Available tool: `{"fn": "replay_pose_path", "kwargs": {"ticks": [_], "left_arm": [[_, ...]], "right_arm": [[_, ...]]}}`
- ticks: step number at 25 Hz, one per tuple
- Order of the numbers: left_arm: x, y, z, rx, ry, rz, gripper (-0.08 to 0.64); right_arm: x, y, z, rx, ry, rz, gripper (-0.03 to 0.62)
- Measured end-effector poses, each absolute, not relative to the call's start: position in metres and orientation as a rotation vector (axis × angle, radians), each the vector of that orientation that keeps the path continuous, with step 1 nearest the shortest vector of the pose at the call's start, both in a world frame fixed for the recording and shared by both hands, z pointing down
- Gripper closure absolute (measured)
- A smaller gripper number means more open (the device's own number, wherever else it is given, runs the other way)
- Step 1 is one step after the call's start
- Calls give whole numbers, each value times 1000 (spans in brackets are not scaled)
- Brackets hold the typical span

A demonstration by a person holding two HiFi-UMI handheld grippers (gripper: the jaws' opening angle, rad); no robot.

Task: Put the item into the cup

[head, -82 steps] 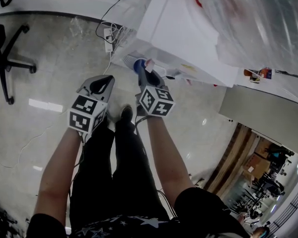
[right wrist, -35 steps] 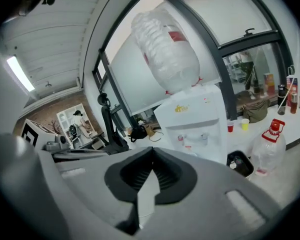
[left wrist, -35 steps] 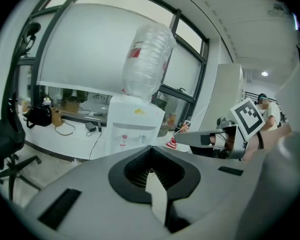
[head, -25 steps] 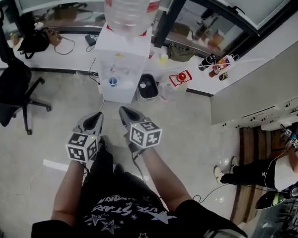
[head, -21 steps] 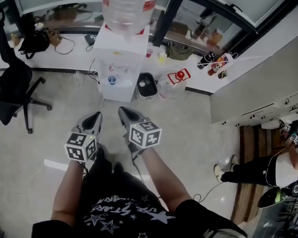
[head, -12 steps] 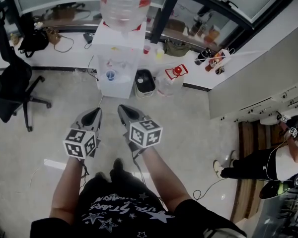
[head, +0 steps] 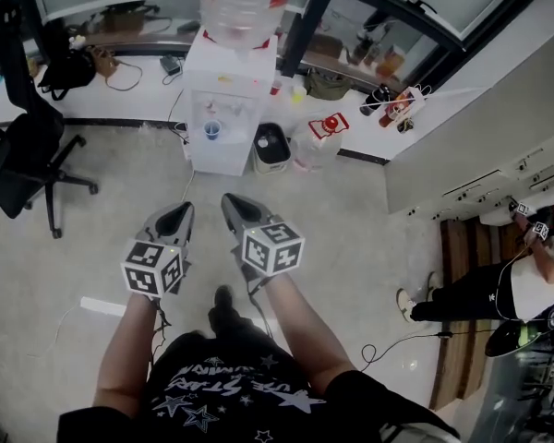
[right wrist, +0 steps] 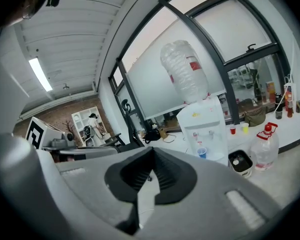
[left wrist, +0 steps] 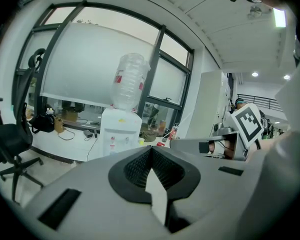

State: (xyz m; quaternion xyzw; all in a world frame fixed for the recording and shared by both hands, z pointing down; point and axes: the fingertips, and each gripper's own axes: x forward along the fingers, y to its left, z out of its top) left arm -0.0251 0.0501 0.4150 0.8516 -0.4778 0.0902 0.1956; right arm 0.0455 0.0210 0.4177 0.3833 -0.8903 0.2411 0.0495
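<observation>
A small blue cup [head: 212, 130] stands in the bay of a white water dispenser [head: 223, 109] across the floor; the right gripper view also shows the cup [right wrist: 202, 153]. My left gripper [head: 177, 212] and right gripper [head: 231, 201] are held side by side in front of my legs, well short of the dispenser. Both are shut, with nothing between the jaws in the left gripper view [left wrist: 151, 151] or the right gripper view [right wrist: 151, 154]. No loose item shows in any view.
A big clear bottle [head: 243, 7] tops the dispenser. Beside it stand a black bin [head: 270, 146] and a plastic jug with a red cap [head: 319, 141]. An office chair [head: 18, 155] is at left. Red [right wrist: 233, 130] and yellow [right wrist: 245, 129] cups sit on the ledge. A person [head: 526, 284] is at far right.
Three seconds ago both grippers were close to the dispenser's cup; now the dispenser is far off across the floor. Over the last second the view shifted slightly. The jaws stayed shut.
</observation>
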Motion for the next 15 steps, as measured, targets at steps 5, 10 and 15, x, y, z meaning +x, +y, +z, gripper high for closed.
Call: {"fn": "replay_pose_path", "kwargs": {"ticks": [5, 10, 15], "left_arm": [[-32, 83, 411, 2406, -1316, 238, 555], [-39, 123, 406, 2429, -1296, 225, 555], [-45, 159, 402, 2449, -1279, 215, 555]], "right_arm": [[40, 55, 411, 1201, -2695, 712, 592], [36, 96, 403, 1240, -2696, 697, 592], [35, 136, 396, 1273, -2683, 667, 592]]}}
